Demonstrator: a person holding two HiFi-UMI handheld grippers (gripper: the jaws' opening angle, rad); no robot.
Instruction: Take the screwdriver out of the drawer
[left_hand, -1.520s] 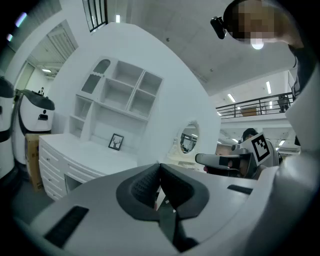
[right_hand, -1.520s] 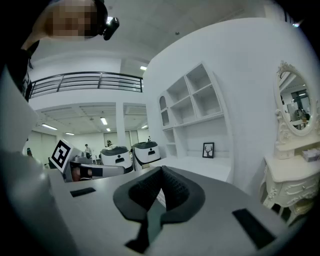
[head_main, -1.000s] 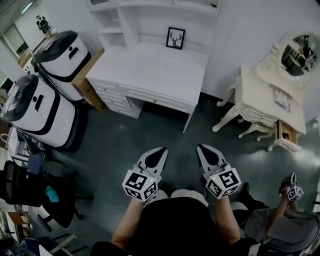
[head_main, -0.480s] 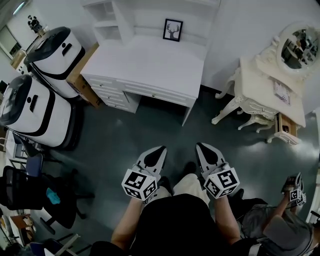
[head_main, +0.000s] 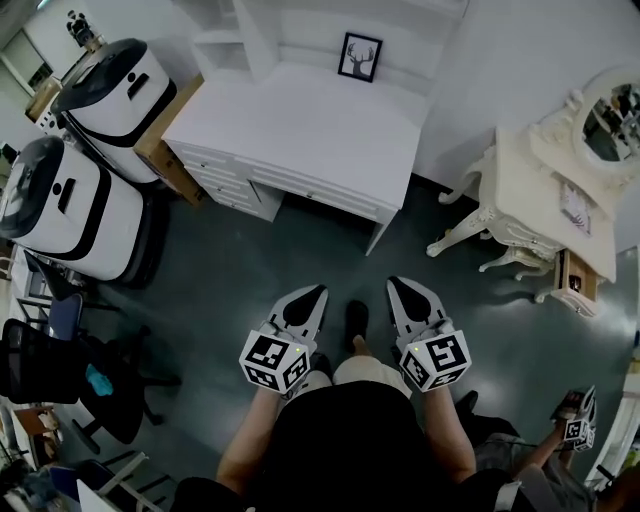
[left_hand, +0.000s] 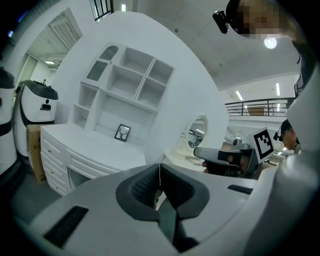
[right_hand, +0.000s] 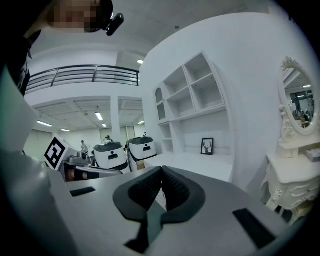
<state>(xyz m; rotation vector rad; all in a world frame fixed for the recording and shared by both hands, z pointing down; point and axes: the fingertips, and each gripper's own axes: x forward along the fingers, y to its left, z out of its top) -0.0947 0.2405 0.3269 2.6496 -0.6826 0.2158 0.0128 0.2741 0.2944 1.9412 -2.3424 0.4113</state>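
The left gripper (head_main: 316, 292) and the right gripper (head_main: 396, 284) are held side by side in front of the person, above the dark floor (head_main: 250, 270), and both point toward the white desk (head_main: 300, 130). In the left gripper view the jaws are pressed together with nothing between them, and the right gripper view shows the same for the right. The desk's drawers (head_main: 225, 185) sit below its left end, all closed, well apart from both grippers. The screwdriver shows in no view. A framed deer picture (head_main: 359, 57) stands at the back of the surface. A cream dressing table (head_main: 540, 200) stands to the right.
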